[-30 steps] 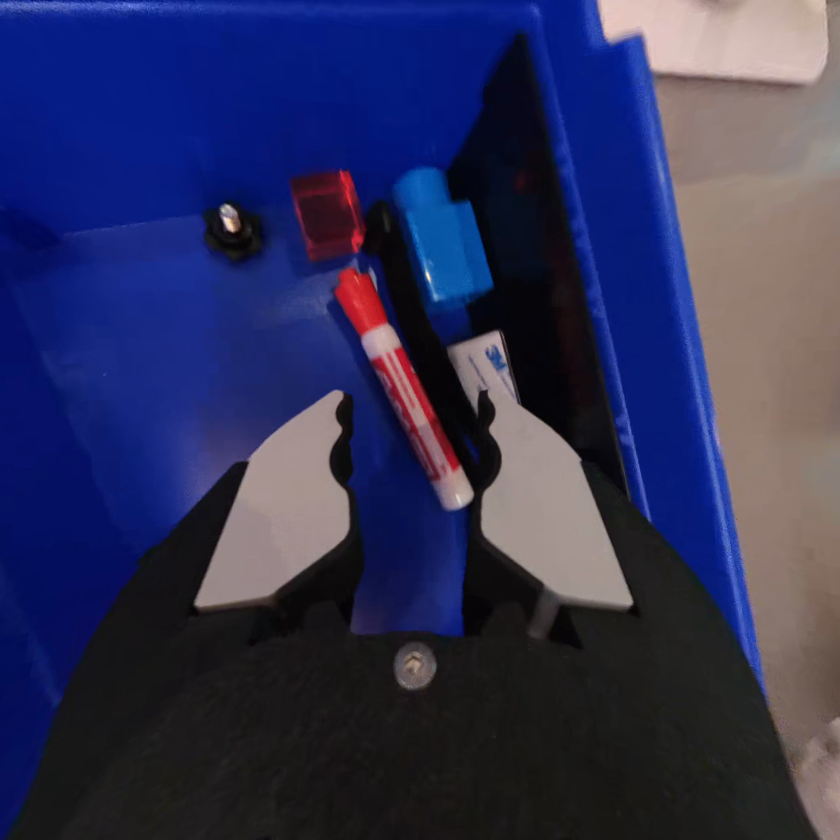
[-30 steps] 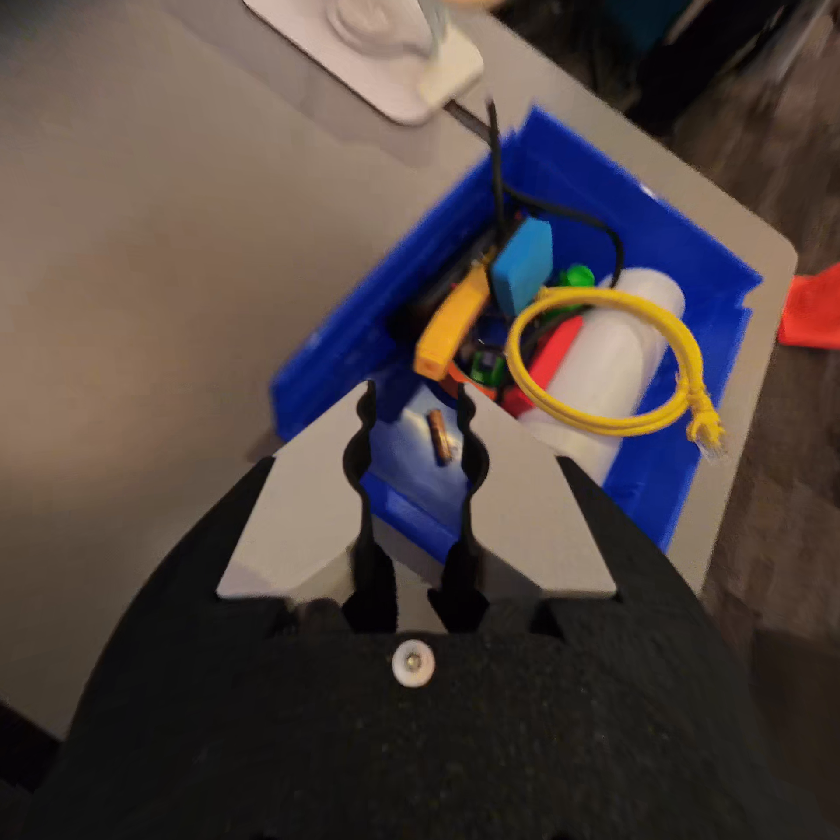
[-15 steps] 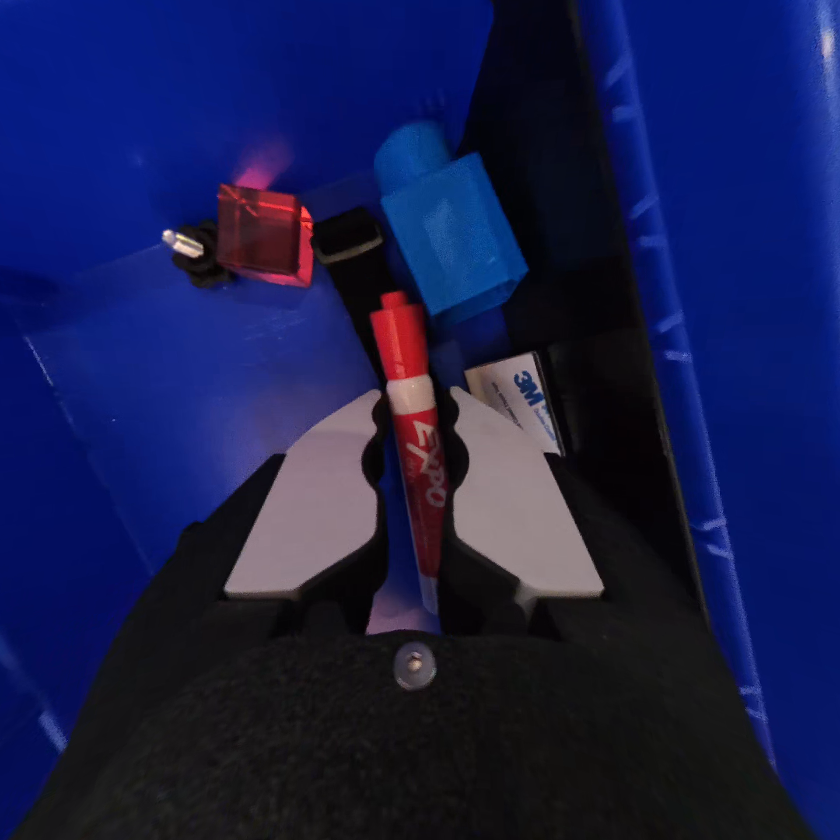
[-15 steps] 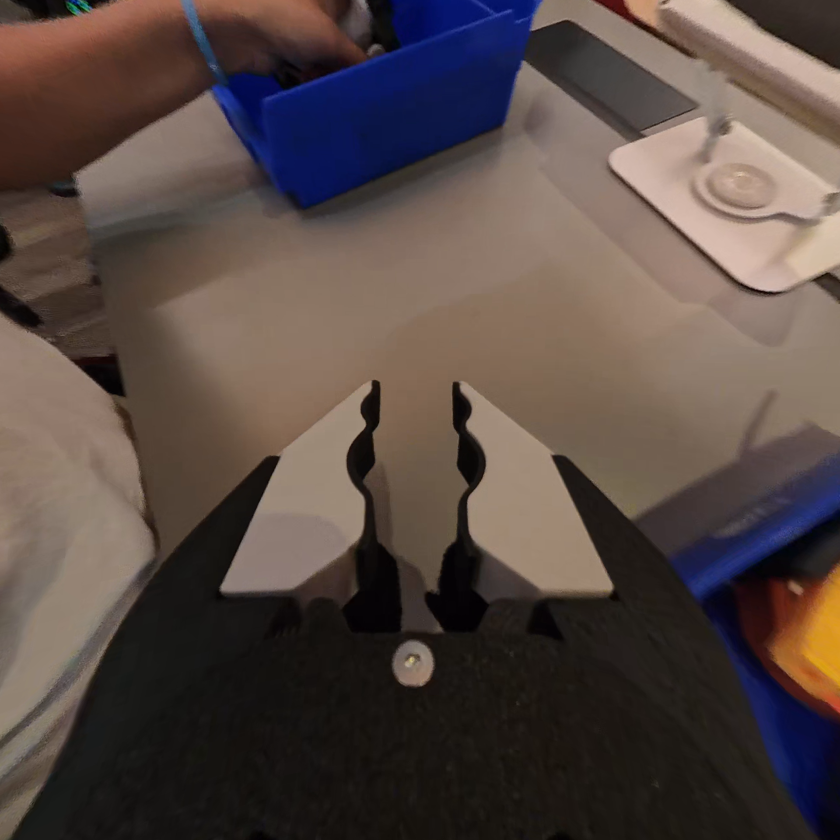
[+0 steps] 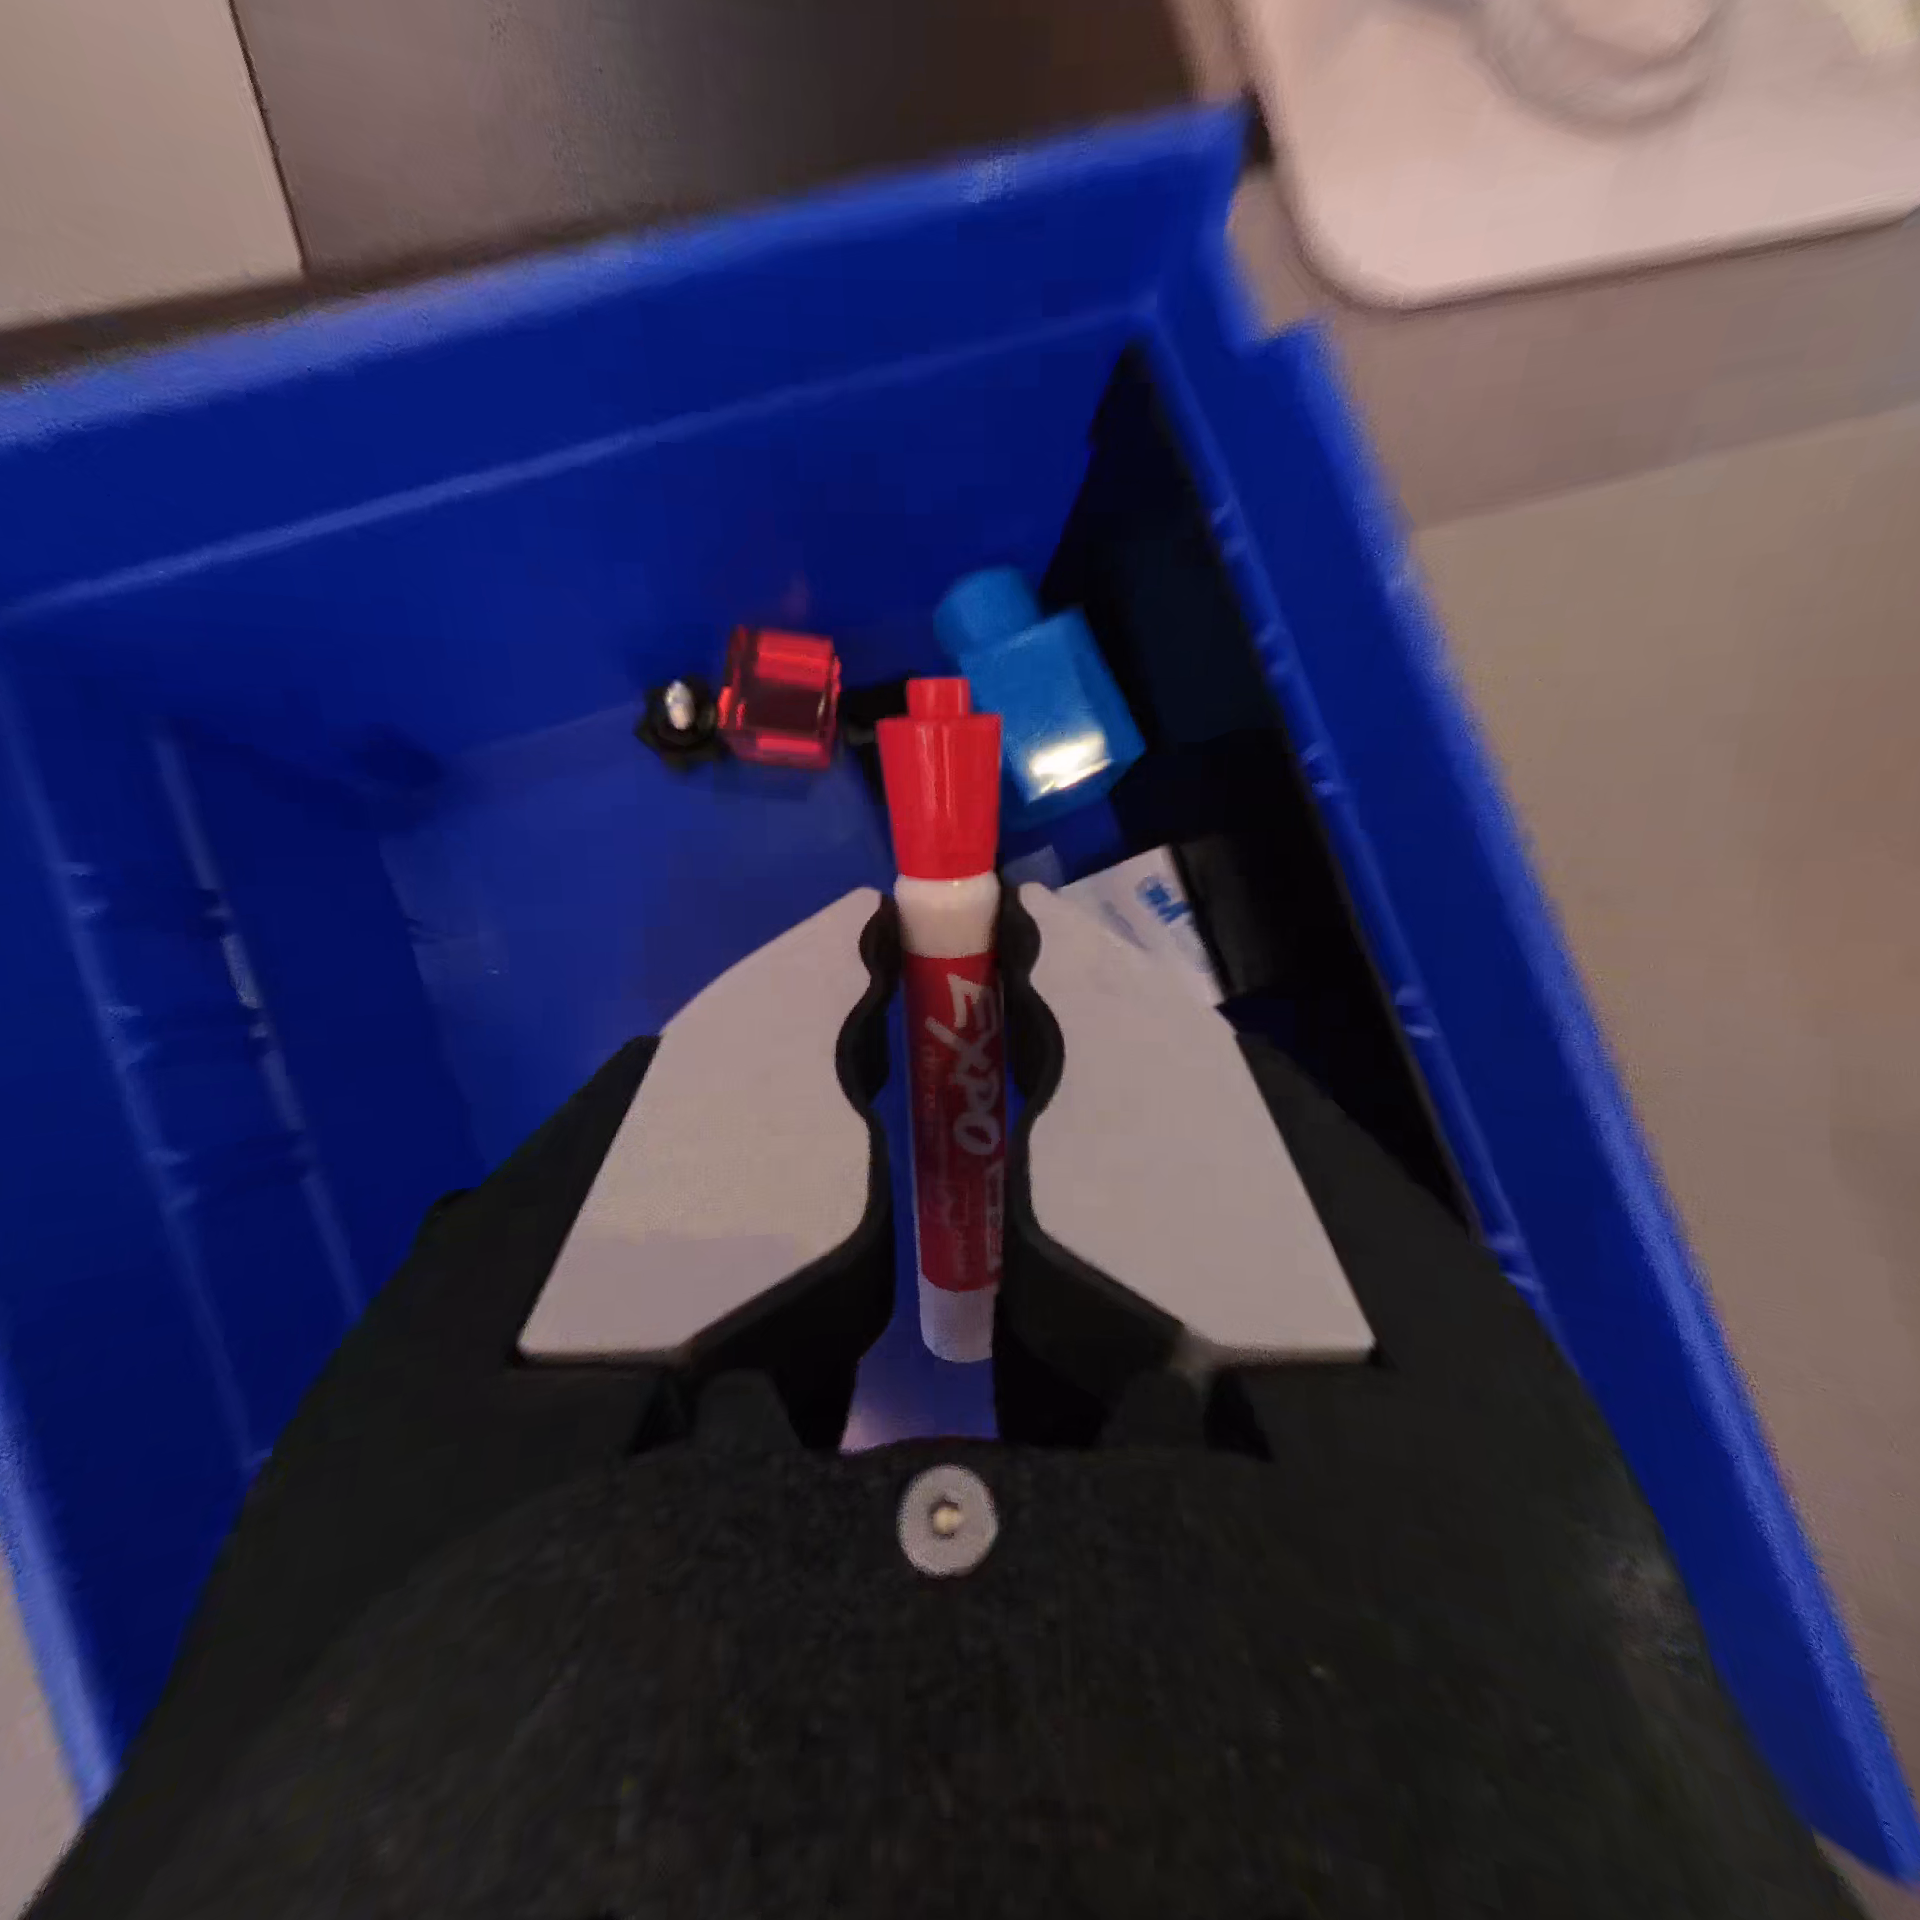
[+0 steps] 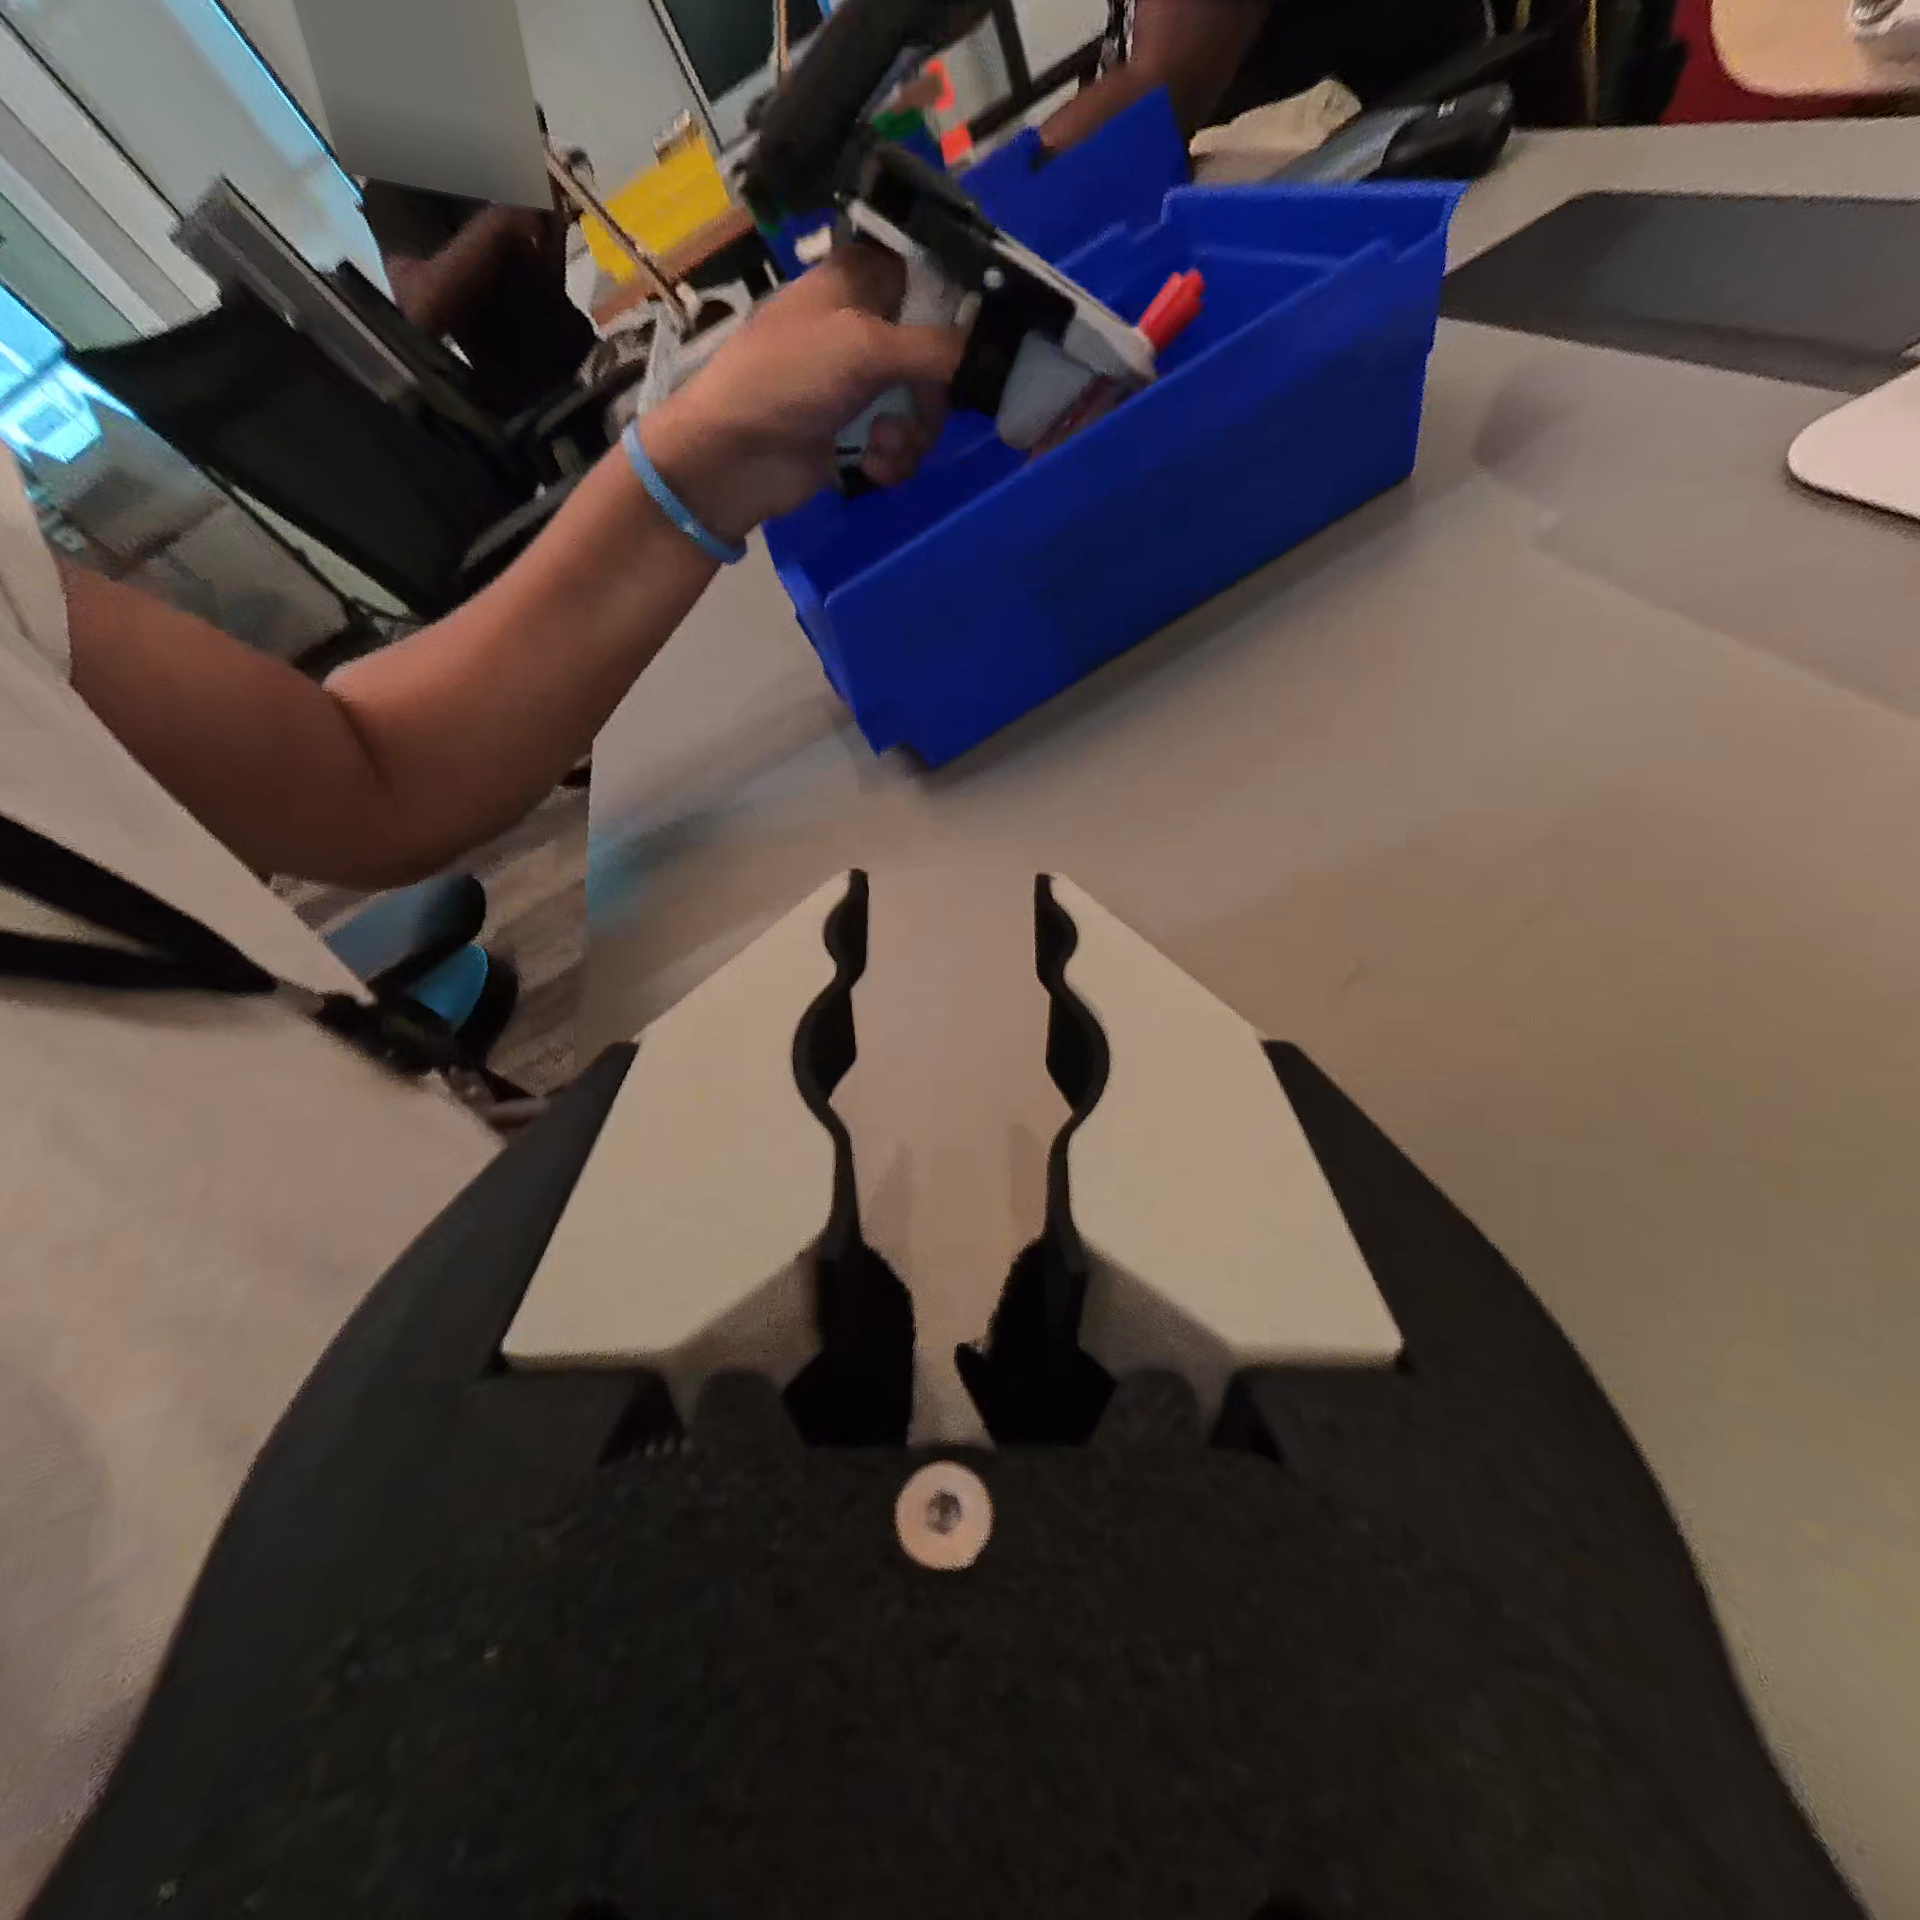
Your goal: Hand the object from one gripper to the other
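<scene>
Above the blue bin (image 5: 436,540) on the grey table (image 6: 1455,831), the left gripper (image 5: 948,914) is clamping a light, stiff, probably slick red marker (image 5: 951,1039) lengthwise, its cap protruding ahead for the empty, parted right gripper (image 6: 948,894) to take.

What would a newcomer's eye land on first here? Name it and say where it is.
The red marker first: it is clamped lengthwise in the left gripper, red cap forward, above the blue bin. In that bin's far corner lie a red cube and a blue block. The right gripper is open and empty over the grey table.
</scene>
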Tool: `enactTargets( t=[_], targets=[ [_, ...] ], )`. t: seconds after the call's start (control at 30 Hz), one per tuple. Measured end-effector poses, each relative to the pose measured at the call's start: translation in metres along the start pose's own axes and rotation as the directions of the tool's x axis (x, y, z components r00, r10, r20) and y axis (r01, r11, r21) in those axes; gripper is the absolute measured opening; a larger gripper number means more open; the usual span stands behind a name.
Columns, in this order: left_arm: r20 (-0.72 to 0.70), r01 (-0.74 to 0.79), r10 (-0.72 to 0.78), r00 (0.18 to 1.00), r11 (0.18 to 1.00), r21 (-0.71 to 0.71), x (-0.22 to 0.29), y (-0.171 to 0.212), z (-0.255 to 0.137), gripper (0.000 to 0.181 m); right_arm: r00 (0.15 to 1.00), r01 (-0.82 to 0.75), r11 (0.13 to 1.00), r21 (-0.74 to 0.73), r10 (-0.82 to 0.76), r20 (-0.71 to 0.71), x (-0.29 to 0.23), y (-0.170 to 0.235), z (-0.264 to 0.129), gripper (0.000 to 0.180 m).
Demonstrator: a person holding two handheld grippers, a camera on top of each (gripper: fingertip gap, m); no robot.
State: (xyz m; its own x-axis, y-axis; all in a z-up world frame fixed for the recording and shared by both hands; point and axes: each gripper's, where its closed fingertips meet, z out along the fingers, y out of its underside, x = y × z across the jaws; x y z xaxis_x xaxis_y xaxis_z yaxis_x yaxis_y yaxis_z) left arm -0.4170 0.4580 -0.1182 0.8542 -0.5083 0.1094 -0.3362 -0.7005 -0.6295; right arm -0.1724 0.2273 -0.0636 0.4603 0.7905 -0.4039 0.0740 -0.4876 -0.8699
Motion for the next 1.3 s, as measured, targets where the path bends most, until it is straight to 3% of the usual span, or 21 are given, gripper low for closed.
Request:
enactTargets(
  t=[0.03,0.1,0.17,0.27,0.4,0.53,0.6,0.7,0.77,0.83,0.93,1.07,1.13,1.17,1.23,1.3],
  targets=[
    [-0.065,0.014,-0.010,0.998,0.998,0.064,0.007,-0.010,-0.011,0.020,1.000,-0.001,1.000,0.010,0.001,0.006,0.001,-0.003,0.007,0.032],
    [-0.248,0.089,-0.040,0.968,0.978,0.190,0.029,-0.033,-0.039,0.019,1.000,0.023,0.999,0.023,-0.023,0.007,0.005,-0.011,0.023,0.033],
    [-0.488,0.198,-0.019,0.873,0.927,0.318,0.064,-0.060,-0.080,0.019,0.999,0.048,0.998,0.042,-0.049,0.009,0.008,-0.025,0.041,0.036],
    [-0.673,0.245,0.107,0.732,0.880,0.407,0.120,-0.079,-0.125,0.019,0.995,0.011,0.992,0.127,-0.024,0.098,-0.002,-0.058,0.068,0.039],
    [-0.815,0.266,0.228,0.532,0.869,0.417,0.203,-0.073,-0.148,0.018,0.955,-0.152,0.968,0.199,0.092,0.284,-0.017,-0.086,0.090,0.043],
    [-0.851,0.231,0.244,0.465,0.895,0.383,0.253,-0.054,-0.130,0.018,0.903,-0.230,0.958,0.172,0.144,0.405,-0.032,-0.078,0.097,0.041],
    [-0.861,0.215,0.229,0.454,0.910,0.355,0.267,-0.045,-0.119,0.018,0.909,-0.202,0.964,0.171,0.120,0.400,-0.034,-0.067,0.092,0.019],
    [-0.826,0.157,0.251,0.505,0.914,0.374,0.274,-0.036,-0.104,0.018,0.922,-0.236,0.959,0.154,0.172,0.346,-0.023,-0.052,0.085,0.019],
    [-0.752,0.085,0.305,0.584,0.899,0.430,0.270,-0.031,-0.094,0.034,0.912,-0.317,0.925,0.209,0.237,0.333,-0.009,-0.052,0.071,0.019],
    [-0.612,-0.030,0.395,0.685,0.855,0.517,0.262,-0.021,-0.082,0.057,0.868,-0.453,0.837,0.308,0.334,0.369,0.012,-0.058,0.048,0.019],
    [-0.332,-0.253,0.534,0.777,0.749,0.613,0.259,-0.003,-0.069,0.077,0.756,-0.640,0.671,0.374,0.463,0.462,0.039,-0.055,0.024,0.018],
    [-0.054,-0.430,0.562,0.825,0.686,0.587,0.272,0.015,-0.059,0.065,0.600,-0.784,0.528,0.326,0.511,0.616,0.024,-0.054,0.037,0.018],
    [0.052,-0.507,0.579,0.814,0.665,0.548,0.273,0.021,-0.051,0.072,0.478,-0.860,0.434,0.269,0.497,0.724,0.011,-0.061,0.041,0.018],
    [0.090,-0.526,0.580,0.810,0.649,0.549,0.272,0.022,-0.051,0.055,0.444,-0.880,0.399,0.255,0.505,0.740,0.008,-0.061,0.044,0.018],
    [0.122,-0.531,0.581,0.805,0.613,0.585,0.273,0.023,-0.058,0.045,0.422,-0.894,0.381,0.238,0.532,0.734,0.004,-0.055,0.053,0.018],
    [0.134,-0.536,0.587,0.798,0.591,0.603,0.275,0.023,-0.063,0.050,0.421,-0.894,0.382,0.234,0.540,0.729,0.000,-0.051,0.059,0.018]
  ],
)
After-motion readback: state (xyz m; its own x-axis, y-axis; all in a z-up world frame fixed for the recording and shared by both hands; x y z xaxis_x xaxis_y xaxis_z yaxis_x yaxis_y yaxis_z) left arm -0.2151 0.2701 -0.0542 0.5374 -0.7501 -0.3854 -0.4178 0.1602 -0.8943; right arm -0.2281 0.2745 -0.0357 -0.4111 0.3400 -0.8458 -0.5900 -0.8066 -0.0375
